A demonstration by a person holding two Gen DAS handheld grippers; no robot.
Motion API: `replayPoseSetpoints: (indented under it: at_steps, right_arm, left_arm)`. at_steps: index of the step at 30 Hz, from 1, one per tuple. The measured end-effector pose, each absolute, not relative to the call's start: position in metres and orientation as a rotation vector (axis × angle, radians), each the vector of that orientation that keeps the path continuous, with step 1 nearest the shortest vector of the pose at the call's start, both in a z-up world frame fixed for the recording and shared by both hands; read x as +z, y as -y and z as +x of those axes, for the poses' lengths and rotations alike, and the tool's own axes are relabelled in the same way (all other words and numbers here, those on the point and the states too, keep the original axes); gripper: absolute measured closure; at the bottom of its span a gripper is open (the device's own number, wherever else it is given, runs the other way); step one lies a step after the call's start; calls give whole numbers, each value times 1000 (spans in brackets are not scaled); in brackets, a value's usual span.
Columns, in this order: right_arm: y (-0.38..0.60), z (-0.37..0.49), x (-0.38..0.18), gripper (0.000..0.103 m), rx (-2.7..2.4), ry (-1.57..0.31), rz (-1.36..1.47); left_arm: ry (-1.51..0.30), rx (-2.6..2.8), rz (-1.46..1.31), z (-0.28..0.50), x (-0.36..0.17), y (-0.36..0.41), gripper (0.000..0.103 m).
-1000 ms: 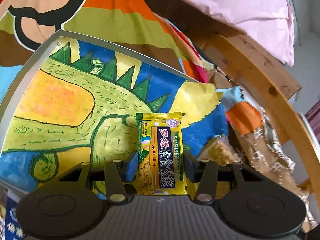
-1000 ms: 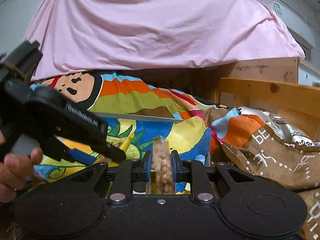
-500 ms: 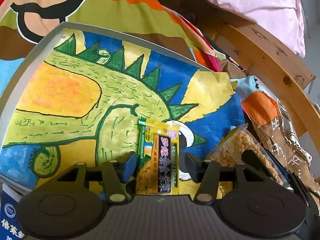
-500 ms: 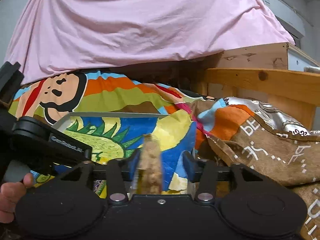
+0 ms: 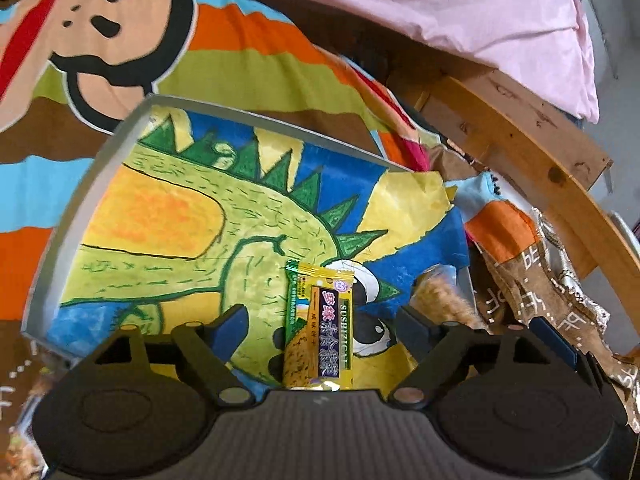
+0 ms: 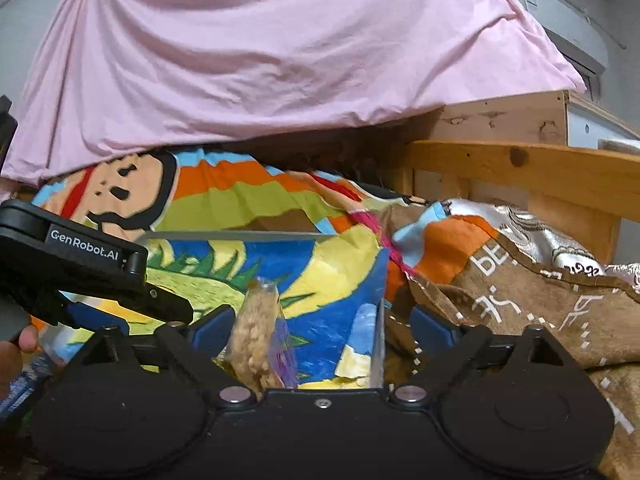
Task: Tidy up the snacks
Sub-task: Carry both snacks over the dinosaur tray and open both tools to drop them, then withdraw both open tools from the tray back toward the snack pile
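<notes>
A grey-rimmed tray [image 5: 72, 216] with a dinosaur picture lies on the bed. A yellow biscuit packet [image 5: 320, 328] lies on the tray between the wide-apart fingers of my open left gripper [image 5: 320, 328]. A clear packet of puffed brown snack [image 6: 258, 336] stands tilted between the wide-apart fingers of my open right gripper [image 6: 320, 324], touching neither pad. That packet also shows in the left wrist view [image 5: 444, 296] at the tray's right side. The left gripper [image 6: 96, 272] is seen at the left of the right wrist view, over the tray [image 6: 240, 236].
A colourful cartoon bedsheet [image 5: 240, 52] lies under the tray. A pink sheet [image 6: 280, 52] hangs behind. A wooden bed rail [image 6: 520, 168] runs along the right. A brown patterned blanket [image 6: 520, 300] is bunched at the right of the tray.
Both grippers have opened wide and let go of their packets. The yellow packet now rests on the tray. The puffed snack packet has tipped to the left between the right fingers.
</notes>
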State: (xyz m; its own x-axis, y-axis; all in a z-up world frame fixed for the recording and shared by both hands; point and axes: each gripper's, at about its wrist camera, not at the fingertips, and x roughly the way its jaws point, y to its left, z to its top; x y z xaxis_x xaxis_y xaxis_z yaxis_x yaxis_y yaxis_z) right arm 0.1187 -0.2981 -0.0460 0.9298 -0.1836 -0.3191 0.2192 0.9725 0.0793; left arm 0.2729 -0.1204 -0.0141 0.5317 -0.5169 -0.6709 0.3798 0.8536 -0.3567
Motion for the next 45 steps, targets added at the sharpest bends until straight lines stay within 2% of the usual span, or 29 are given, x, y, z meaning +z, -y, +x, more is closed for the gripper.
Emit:
replayPoseSetpoints:
  at_steps: [14, 22, 33, 45]
  right_arm:
    - [277, 53, 3, 1, -172, -243, 136]
    - [248, 3, 20, 1, -141, -220, 123]
    - [209, -61, 18, 1, -108, -275, 129]
    - [182, -77, 0, 1, -73, -431, 156]
  left_arm:
    - [-655, -491, -89, 190, 34, 67, 3]
    - [-552, -459, -13, 126, 46, 37, 1]
    - [-552, -364, 42, 66, 39, 0, 1]
    - [-636, -278, 143, 56, 28, -24, 1]
